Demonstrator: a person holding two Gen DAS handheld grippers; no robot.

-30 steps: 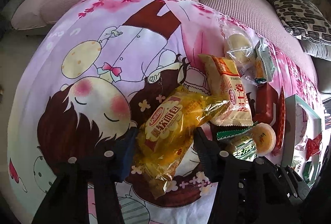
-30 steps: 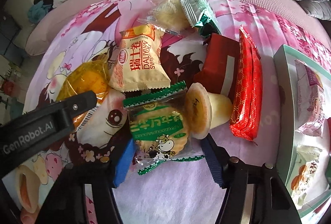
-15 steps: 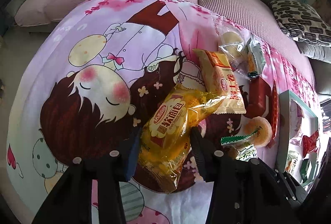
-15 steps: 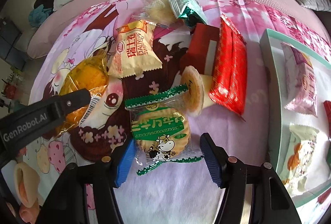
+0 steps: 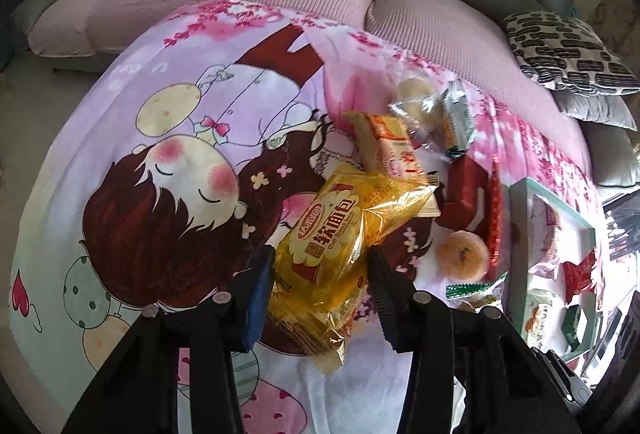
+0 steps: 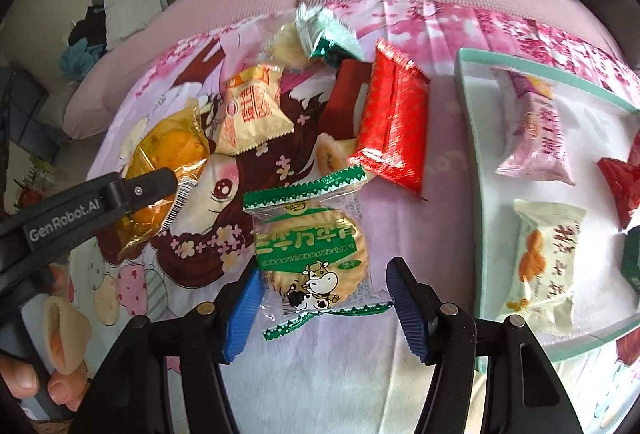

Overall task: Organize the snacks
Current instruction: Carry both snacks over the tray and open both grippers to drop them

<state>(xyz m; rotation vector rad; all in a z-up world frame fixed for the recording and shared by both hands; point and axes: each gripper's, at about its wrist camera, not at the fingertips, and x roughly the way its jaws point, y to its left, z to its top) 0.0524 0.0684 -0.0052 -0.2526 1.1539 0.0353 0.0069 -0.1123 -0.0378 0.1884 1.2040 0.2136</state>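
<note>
My left gripper is shut on a yellow soft-bread packet and holds it tilted above the cartoon blanket. In the right wrist view that packet hangs under one of the left fingers. A green-and-white cracker packet with a cow on it sits between the blue pads of my right gripper, which is shut on its sides. The packet is lifted off the blanket. The teal-rimmed tray lies just to the right of it.
Loose on the blanket are a cream packet, a red foil packet, a dark red box, a jelly cup and a green foil packet. The tray holds several packets. A sofa and cushions lie behind. A person's hand is at lower left.
The left jaws closed tighter on the yellow packet and lifted it off the blanket. The right gripper carried the cracker packet up and toward the tray, away from the jelly cup.
</note>
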